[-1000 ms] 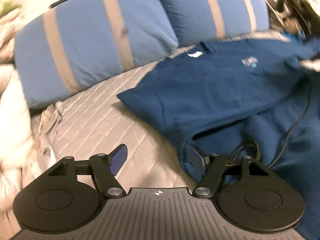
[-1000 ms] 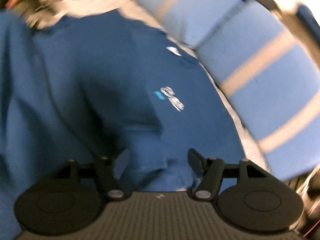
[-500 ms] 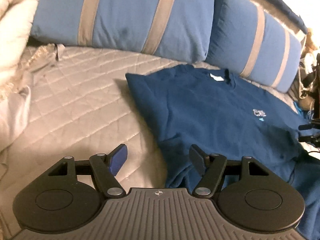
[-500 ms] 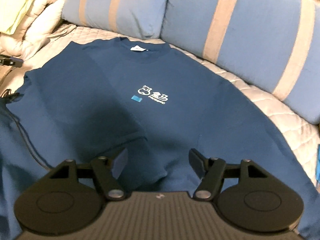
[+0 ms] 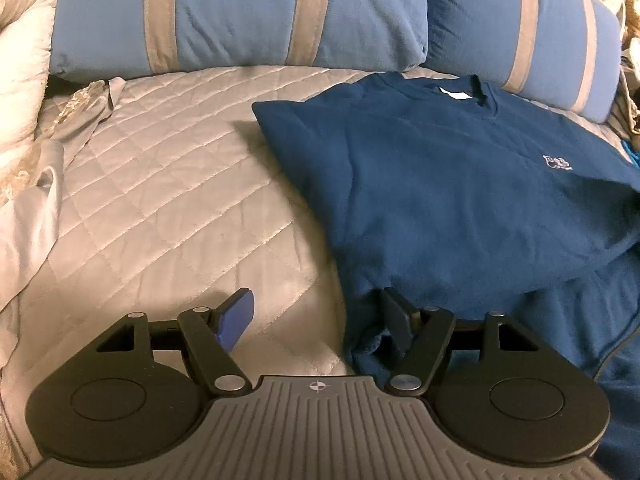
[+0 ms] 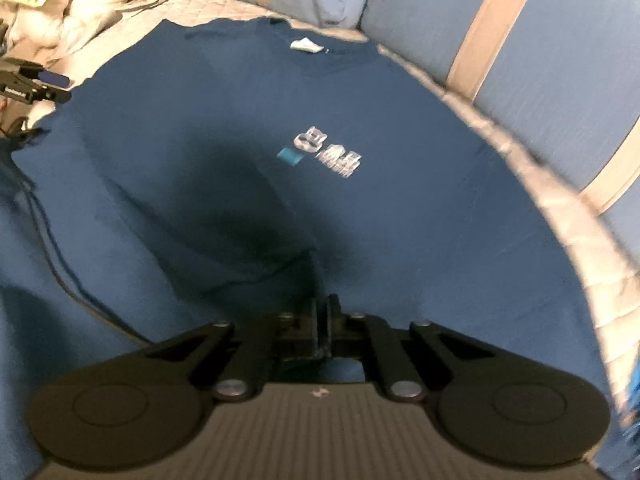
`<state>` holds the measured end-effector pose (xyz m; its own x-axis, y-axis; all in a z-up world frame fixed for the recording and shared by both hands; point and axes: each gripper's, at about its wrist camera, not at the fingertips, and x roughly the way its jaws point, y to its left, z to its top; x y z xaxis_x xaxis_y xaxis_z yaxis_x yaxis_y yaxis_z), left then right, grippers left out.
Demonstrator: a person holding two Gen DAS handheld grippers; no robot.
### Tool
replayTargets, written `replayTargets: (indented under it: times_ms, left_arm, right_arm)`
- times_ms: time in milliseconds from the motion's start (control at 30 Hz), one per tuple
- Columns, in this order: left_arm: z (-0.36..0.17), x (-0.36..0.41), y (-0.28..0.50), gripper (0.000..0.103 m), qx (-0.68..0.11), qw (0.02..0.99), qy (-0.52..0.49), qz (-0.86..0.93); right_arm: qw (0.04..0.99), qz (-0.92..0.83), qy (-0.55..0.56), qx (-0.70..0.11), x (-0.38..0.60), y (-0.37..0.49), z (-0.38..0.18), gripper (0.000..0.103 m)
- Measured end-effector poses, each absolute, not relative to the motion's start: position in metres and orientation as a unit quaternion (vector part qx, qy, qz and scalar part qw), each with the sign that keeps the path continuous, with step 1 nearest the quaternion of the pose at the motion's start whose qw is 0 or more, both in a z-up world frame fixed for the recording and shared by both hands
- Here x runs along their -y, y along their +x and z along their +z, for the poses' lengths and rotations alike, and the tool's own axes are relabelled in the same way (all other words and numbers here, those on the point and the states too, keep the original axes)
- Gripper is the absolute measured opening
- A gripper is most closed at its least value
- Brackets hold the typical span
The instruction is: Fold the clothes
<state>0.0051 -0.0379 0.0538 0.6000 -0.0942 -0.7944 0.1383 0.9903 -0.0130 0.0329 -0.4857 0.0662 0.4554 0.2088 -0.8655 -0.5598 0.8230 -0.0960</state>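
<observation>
Currently: shirt flat on bed. Right gripper fingers pinch its lower edge; left gripper fingers spread astride its side. Risk: one-sided lift skews fold.

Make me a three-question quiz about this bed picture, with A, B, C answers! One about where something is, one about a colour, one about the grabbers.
1. Where does the shirt lie?
A. on the quilt, in front of the pillows
B. on top of the pillows
C. on the floor

2. What colour are the pillow stripes?
A. red
B. tan
C. green

3. How does the left gripper stand?
A. shut tight
B. open, at the shirt's edge
C. holding a pillow

Answers:
1 A: the shirt is spread on the quilt, collar toward the pillows.
2 B: tan bands cross the blue pillows.
3 B: a wide gap shows between its fingers.
</observation>
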Motion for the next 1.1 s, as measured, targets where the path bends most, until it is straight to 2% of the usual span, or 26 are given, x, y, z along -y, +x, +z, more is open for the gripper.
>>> replayTargets:
  times_ms: [67, 100, 133, 200, 233, 267, 333, 400, 467, 500, 700, 767, 933, 1100]
  left_arm:
    - [0.059, 0.040, 0.002, 0.069, -0.438, 0.897, 0.032, -0.057]
    - [0.061, 0.042, 0.001, 0.069, -0.436, 0.898, 0.035, -0.053]
    - [0.064, 0.043, -0.001, 0.069, -0.433, 0.899, 0.039, -0.049]
    - [0.078, 0.043, -0.007, 0.069, -0.421, 0.905, 0.049, -0.039]
    - [0.088, 0.042, -0.011, 0.069, -0.411, 0.909, 0.055, -0.039]
    - [0.100, 0.040, -0.014, 0.069, -0.400, 0.914, 0.059, -0.040]
    - [0.124, 0.037, -0.021, 0.069, -0.380, 0.922, 0.065, -0.041]
    - [0.155, 0.030, -0.024, 0.069, -0.358, 0.930, 0.070, -0.037]
    - [0.189, 0.023, -0.024, 0.069, -0.333, 0.940, 0.070, -0.025]
    - [0.207, 0.019, -0.024, 0.069, -0.320, 0.945, 0.070, -0.019]
    - [0.304, 0.023, -0.015, 0.070, -0.233, 0.972, 0.042, -0.008]
    - [0.325, 0.040, -0.013, 0.075, -0.209, 0.977, 0.044, -0.019]
    - [0.353, 0.103, -0.008, 0.077, -0.167, 0.981, 0.068, -0.067]
    - [0.331, 0.177, 0.005, 0.077, -0.153, 0.977, 0.062, -0.133]
  right_arm:
    - [0.839, 0.220, -0.205, -0.454, 0.485, 0.033, 0.074, 0.005]
    - [0.842, 0.215, -0.210, -0.447, 0.485, 0.032, 0.076, 0.010]
    - [0.846, 0.202, -0.216, -0.443, 0.485, 0.032, 0.078, 0.033]
    - [0.857, 0.172, -0.223, -0.432, 0.490, 0.030, 0.081, 0.042]
    - [0.865, 0.160, -0.218, -0.423, 0.496, 0.026, 0.084, 0.052]
    - [0.872, 0.148, -0.213, -0.414, 0.502, 0.023, 0.088, 0.070]
    - [0.886, 0.123, -0.204, -0.397, 0.514, 0.016, 0.095, 0.088]
    - [0.901, 0.099, -0.190, -0.378, 0.528, 0.009, 0.104, 0.090]
    - [0.916, 0.076, -0.166, -0.356, 0.545, 0.000, 0.119, 0.099]
    - [0.925, 0.067, -0.152, -0.343, 0.554, -0.004, 0.128, 0.100]
    - [0.959, 0.016, -0.063, -0.274, 0.601, -0.015, 0.190, 0.103]
    - [0.968, -0.007, -0.053, -0.244, 0.616, -0.022, 0.213, 0.103]
    - [0.982, -0.068, -0.046, -0.173, 0.654, -0.051, 0.266, 0.103]
    - [0.982, -0.117, -0.047, -0.139, 0.684, -0.085, 0.292, 0.103]
